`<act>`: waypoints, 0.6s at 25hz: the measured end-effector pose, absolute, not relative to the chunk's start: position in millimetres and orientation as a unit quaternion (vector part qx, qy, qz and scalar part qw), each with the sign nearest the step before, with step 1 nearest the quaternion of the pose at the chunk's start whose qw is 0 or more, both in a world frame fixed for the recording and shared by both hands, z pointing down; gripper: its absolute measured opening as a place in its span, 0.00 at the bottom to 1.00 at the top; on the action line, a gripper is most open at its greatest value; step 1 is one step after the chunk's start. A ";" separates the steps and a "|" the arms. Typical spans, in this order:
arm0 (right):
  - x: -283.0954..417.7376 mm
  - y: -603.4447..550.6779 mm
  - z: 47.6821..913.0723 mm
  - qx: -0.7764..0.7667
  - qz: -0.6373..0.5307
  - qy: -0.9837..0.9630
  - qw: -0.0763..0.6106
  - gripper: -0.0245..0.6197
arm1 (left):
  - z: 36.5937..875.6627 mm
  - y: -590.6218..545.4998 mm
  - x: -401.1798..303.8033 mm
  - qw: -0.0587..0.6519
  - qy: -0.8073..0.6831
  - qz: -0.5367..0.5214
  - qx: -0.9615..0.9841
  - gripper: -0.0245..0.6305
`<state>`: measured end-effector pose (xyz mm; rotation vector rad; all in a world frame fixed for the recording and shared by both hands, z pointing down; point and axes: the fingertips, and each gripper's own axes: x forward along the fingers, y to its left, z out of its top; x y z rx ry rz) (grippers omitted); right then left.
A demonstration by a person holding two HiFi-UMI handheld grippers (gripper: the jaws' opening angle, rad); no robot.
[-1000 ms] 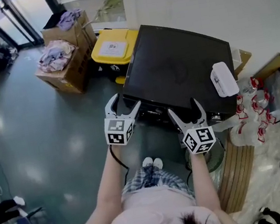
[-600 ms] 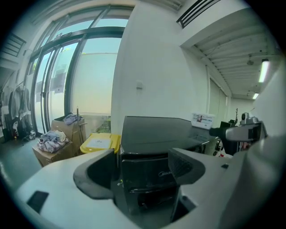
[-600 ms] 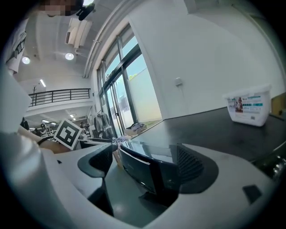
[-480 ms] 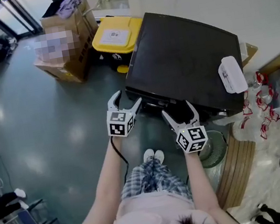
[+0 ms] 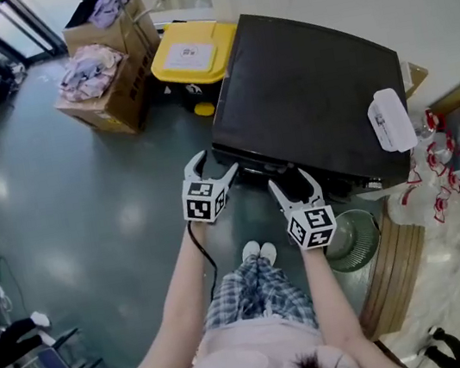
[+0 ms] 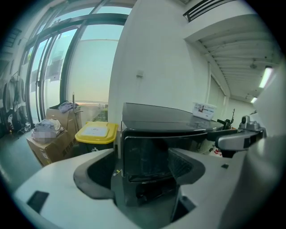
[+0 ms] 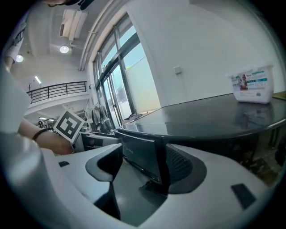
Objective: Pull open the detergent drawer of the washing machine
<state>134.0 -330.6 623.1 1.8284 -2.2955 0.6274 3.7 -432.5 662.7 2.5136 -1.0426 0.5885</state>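
Detergent drawer [image 6: 149,154], judged: glossy panel at washing machine [image 5: 303,97] front-left corner, dead ahead of left gripper [image 5: 216,166], jaws wide, empty. Right gripper [image 5: 294,184] alongside, jaws closing, front panel edge [image 7: 157,156] between, ungripped.

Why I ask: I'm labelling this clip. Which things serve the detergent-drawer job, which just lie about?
Job: washing machine; left gripper, open at its front; right gripper, jaws closing, the machine's front edge between them.
Lying about: yellow bin; cardboard boxes; white container.
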 end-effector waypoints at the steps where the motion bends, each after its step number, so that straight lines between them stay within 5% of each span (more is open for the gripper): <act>1: 133.0 -332.1 626.6 0.610 0.210 -0.760 0.074 0.52 | 664.3 -433.7 4.2 0.178 -0.365 0.210 0.890 0.59; 15: 129.1 -341.4 645.9 0.616 0.224 -0.748 0.100 0.42 | 673.4 -431.3 15.7 0.167 -0.305 0.229 0.909 0.59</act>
